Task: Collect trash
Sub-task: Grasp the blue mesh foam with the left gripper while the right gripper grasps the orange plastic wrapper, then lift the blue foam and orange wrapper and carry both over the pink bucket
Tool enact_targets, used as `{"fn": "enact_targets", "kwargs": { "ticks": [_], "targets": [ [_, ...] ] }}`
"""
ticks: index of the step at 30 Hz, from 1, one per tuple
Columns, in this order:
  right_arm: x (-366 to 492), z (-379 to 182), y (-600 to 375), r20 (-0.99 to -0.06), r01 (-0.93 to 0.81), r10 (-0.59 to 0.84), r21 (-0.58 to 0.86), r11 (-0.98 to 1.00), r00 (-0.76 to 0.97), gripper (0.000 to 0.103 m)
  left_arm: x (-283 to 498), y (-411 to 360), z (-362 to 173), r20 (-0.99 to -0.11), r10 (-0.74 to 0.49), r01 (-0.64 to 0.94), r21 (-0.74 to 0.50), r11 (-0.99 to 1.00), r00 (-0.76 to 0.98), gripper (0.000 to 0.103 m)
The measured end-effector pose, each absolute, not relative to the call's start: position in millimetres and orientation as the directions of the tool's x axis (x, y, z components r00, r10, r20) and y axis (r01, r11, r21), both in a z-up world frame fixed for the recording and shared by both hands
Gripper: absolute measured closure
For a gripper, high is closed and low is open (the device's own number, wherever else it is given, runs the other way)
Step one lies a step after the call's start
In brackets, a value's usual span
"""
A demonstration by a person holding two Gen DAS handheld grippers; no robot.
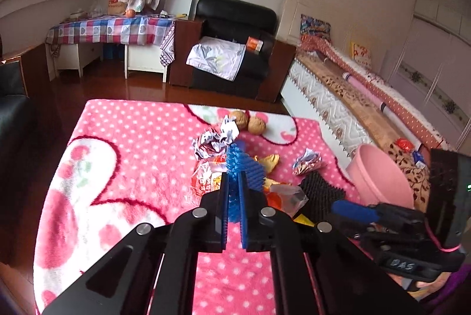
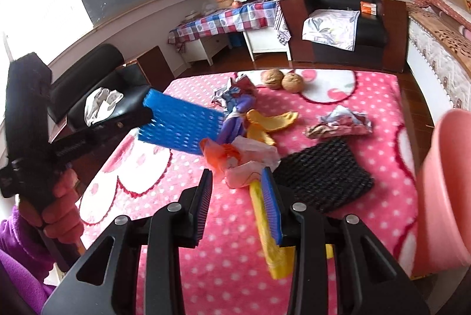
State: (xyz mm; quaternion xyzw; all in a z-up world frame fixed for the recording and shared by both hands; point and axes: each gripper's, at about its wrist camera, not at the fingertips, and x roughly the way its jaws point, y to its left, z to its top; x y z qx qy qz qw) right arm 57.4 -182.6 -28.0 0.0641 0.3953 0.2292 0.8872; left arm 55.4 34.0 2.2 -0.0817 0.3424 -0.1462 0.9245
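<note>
My left gripper (image 1: 234, 182) is shut on a blue foam net sleeve (image 1: 243, 166) and holds it above the pink dotted blanket (image 1: 132, 132); the sleeve also shows in the right wrist view (image 2: 182, 123). My right gripper (image 2: 237, 182) is open, low over the blanket, with a clear and orange wrapper (image 2: 241, 159) just ahead of its fingertips and a yellow wrapper (image 2: 266, 226) by its right finger. A black foam net (image 2: 323, 176), a banana peel (image 2: 265, 123), crumpled foil wrappers (image 2: 338, 123) and a pink bin (image 2: 444, 191) are near.
Two walnuts (image 2: 284, 79) lie at the blanket's far edge. A red snack bag (image 1: 206, 176) lies under the blue sleeve. A black armchair (image 1: 235, 41), a checked-cloth table (image 1: 114, 29) and a bed (image 1: 368, 97) stand beyond.
</note>
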Motion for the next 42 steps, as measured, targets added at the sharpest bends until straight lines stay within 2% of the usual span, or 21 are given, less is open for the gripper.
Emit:
{"fn": "enact_targets", "kwargs": {
  "ticks": [14,17,22,24,26,27,28,31,42],
  "targets": [
    [85.1,-24.7,-121.5,-0.690,-0.469,0.471,0.212,0.858,0.550,0.068,42.3,66.4,21.8,-0.554,-0.310,0.171,-0.289,0.942,0.773,0.098],
    [87.1,-26.8,-104.7,-0.700,-0.505,0.452,0.149,0.850,0.553,0.068,42.0,75.7,23.0,-0.547,-0.304,0.155,-0.301,0.941,0.780,0.098],
    [94.6,-38.8,-86.6,-0.733,-0.511,0.341,-0.011,0.860,0.589,0.068,40.9,88.3,21.3,-0.546,-0.300,0.130,-0.327,0.936,0.782,0.098],
    [98.0,-44.8,-85.2,-0.749,-0.505,0.316,-0.029,0.863,0.583,0.068,40.7,91.4,19.4,-0.550,-0.297,0.122,-0.332,0.935,0.780,0.098],
    [98.4,-47.2,-87.8,-0.750,-0.491,0.299,-0.038,0.871,0.590,0.084,41.6,93.6,17.7,-0.553,-0.297,0.117,-0.337,0.934,0.778,0.098],
    [98.0,-46.8,-89.0,-0.748,-0.486,0.296,-0.040,0.873,0.594,0.087,42.2,94.1,17.1,-0.554,-0.297,0.115,-0.340,0.933,0.777,0.098],
    [97.7,-45.6,-91.7,-0.748,-0.483,0.305,-0.024,0.875,0.590,0.092,42.4,94.2,16.6,-0.555,-0.298,0.114,-0.341,0.933,0.777,0.098],
    [95.3,-40.4,-100.2,-0.739,-0.471,0.322,0.008,0.882,0.592,0.095,43.7,91.9,17.2,-0.556,-0.303,0.118,-0.344,0.932,0.774,0.098],
    [83.2,10.2,-169.9,-0.611,-0.382,0.461,0.266,0.885,0.644,0.096,43.2,66.2,31.4,-0.545,-0.326,0.168,-0.320,0.932,0.773,0.098]
  ]
}}
